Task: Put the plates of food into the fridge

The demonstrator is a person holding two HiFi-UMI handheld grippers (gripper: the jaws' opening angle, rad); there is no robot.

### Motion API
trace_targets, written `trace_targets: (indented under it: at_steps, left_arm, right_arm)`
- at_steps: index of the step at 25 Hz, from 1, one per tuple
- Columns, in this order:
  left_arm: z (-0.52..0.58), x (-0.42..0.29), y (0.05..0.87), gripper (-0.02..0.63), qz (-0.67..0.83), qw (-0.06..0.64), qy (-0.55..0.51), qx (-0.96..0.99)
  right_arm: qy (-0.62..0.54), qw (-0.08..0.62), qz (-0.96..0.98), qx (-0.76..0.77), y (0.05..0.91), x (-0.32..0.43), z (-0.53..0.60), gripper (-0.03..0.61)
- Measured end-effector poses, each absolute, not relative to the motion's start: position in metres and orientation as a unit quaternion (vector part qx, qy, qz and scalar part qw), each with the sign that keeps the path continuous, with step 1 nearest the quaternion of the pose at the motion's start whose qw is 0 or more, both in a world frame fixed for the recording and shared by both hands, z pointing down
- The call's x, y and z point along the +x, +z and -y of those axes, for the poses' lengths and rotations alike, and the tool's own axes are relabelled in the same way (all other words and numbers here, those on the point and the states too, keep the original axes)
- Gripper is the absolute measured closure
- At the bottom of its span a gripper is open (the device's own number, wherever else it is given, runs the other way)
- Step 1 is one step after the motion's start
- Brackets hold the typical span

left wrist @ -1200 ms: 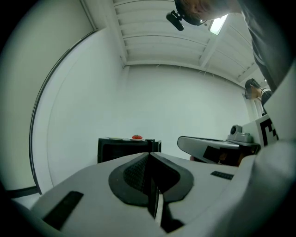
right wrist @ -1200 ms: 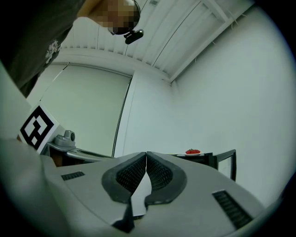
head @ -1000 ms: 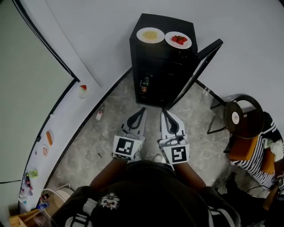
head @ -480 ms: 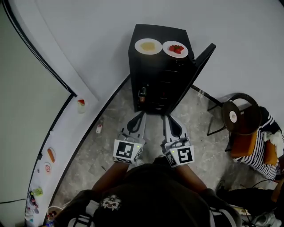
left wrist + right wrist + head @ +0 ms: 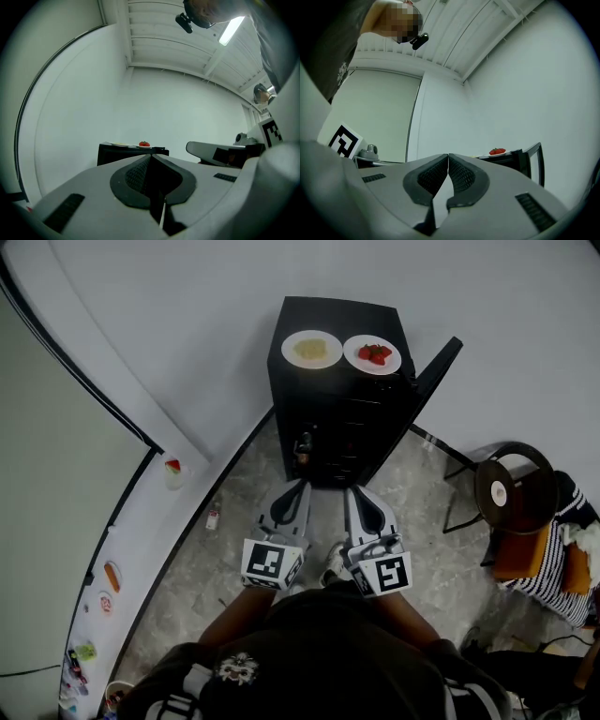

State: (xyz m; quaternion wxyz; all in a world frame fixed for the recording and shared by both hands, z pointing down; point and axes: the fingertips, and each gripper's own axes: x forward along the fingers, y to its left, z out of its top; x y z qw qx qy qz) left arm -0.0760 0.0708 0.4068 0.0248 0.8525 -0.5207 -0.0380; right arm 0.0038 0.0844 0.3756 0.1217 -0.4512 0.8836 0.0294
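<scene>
Approach stage: both plates sit on top of the small black fridge [image 5: 333, 418], whose door [image 5: 427, 381] hangs open, the white plate of yellow food [image 5: 311, 349] just beside the white plate of red strawberries [image 5: 372, 354]. The left gripper [image 5: 298, 487] and right gripper [image 5: 353, 493] hover low in front, fingers pressed together, holding nothing. Next, by my reading: close in, spread one pair of fingers, pinch a plate's rim

Two plates [image 5: 342, 352] atop fridge [image 5: 330, 432]
</scene>
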Motion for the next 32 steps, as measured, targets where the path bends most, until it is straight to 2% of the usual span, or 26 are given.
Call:
trace_targets:
  at_steps: [23,32]
  left_arm:
    - [0.060,-0.038,0.384,0.592,0.561,0.032,-0.042,0.826]
    - [0.083,-0.034,0.390,0.592,0.573,0.041,-0.024,0.819]
  right_arm:
    - [0.023,0.146,-0.892,-0.427,0.372,0.051,0.062,0.554]
    - [-0.048,0.163,-0.889,-0.426,0.388,0.064,0.092,0.554]
